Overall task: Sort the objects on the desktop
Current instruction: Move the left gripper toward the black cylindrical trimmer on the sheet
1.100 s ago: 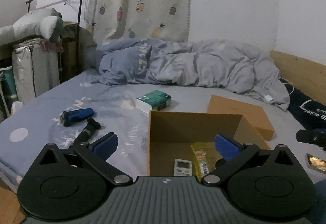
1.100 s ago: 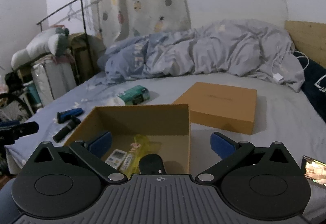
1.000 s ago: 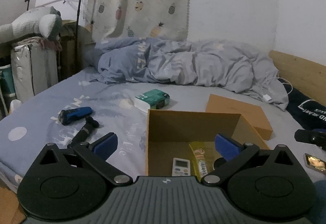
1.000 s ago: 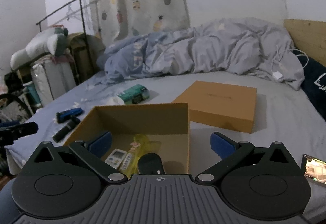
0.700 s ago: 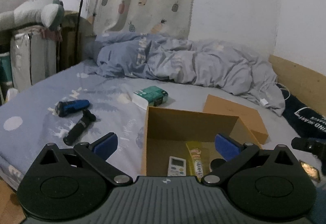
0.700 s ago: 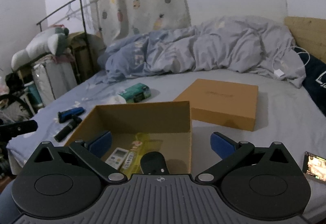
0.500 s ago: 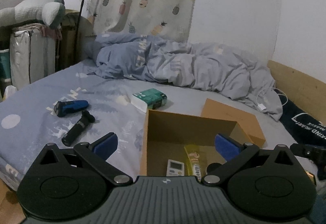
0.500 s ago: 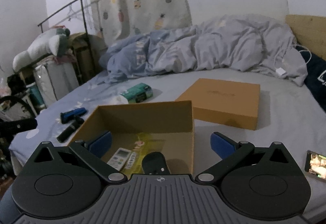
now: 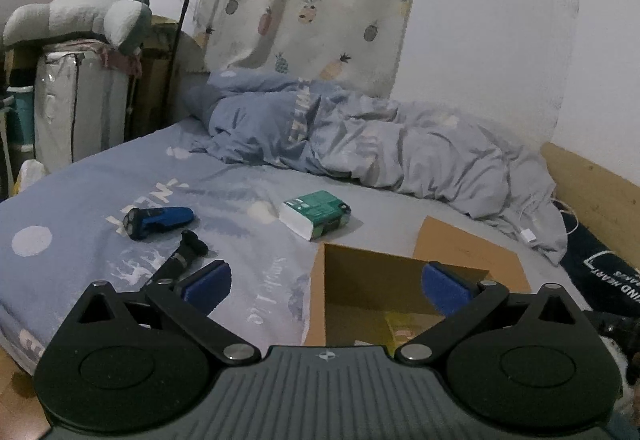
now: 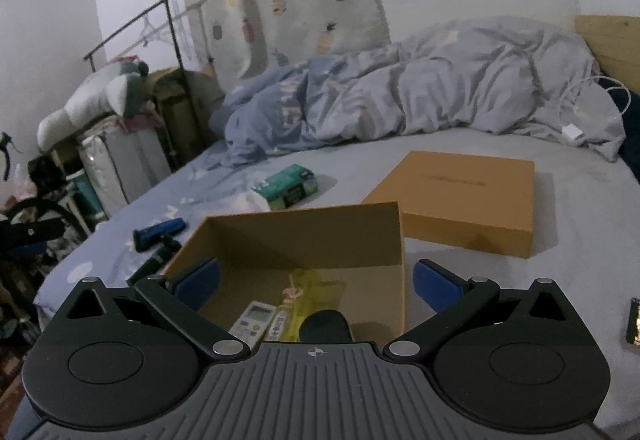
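Cardboard box: open-topped, on the blue bedsheet; holds a white remote, a yellow tube and a dark rounded item. Lid: flat, just beyond the box. Blue shaver, black handle, green packet: loose on the sheet, left of the box. Left gripper and right gripper: fingers spread wide, empty, hovering near the box.
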{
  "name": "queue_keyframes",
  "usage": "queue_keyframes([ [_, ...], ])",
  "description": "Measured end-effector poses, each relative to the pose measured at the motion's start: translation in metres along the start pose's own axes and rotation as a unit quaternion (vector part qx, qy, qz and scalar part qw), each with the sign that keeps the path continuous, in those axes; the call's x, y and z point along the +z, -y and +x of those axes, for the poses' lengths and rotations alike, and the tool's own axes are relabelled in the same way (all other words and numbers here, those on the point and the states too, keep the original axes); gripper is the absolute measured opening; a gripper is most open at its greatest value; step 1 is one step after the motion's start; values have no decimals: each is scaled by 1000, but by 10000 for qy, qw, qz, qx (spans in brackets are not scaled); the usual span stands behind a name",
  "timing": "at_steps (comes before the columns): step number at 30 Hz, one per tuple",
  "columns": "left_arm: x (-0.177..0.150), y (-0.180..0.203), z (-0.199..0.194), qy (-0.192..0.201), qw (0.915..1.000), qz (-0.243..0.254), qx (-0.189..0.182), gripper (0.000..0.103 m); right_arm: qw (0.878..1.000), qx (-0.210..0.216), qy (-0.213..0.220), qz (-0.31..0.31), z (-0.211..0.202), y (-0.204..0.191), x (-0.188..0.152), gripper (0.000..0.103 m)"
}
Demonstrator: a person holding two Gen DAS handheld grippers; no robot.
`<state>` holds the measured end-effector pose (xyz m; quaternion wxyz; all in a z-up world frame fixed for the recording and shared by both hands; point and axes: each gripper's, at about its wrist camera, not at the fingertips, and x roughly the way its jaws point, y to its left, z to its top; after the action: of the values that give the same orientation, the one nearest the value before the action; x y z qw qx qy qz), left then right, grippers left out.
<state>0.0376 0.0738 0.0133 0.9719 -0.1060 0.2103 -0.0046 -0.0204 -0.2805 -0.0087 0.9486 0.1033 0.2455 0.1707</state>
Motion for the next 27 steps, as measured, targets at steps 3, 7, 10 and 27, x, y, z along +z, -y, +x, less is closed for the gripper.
queue_keyframes([
  [3, 5, -8, 8, 12, 9999, 136, 38, 103, 10000, 37, 22, -2, 8, -3, 4, 103],
  [7, 12, -22, 18, 109, 9992, 338, 199, 103, 9999, 86, 52, -5, 18, -7, 8, 103],
  [10, 20, -31, 29, 130, 9988, 342, 313, 103, 9999, 122, 74, -7, 25, -9, 12, 103],
  [27, 28, -94, 122, -331, 9968, 409, 595, 103, 9995, 105, -262, 155, 66, -1, 3, 103],
])
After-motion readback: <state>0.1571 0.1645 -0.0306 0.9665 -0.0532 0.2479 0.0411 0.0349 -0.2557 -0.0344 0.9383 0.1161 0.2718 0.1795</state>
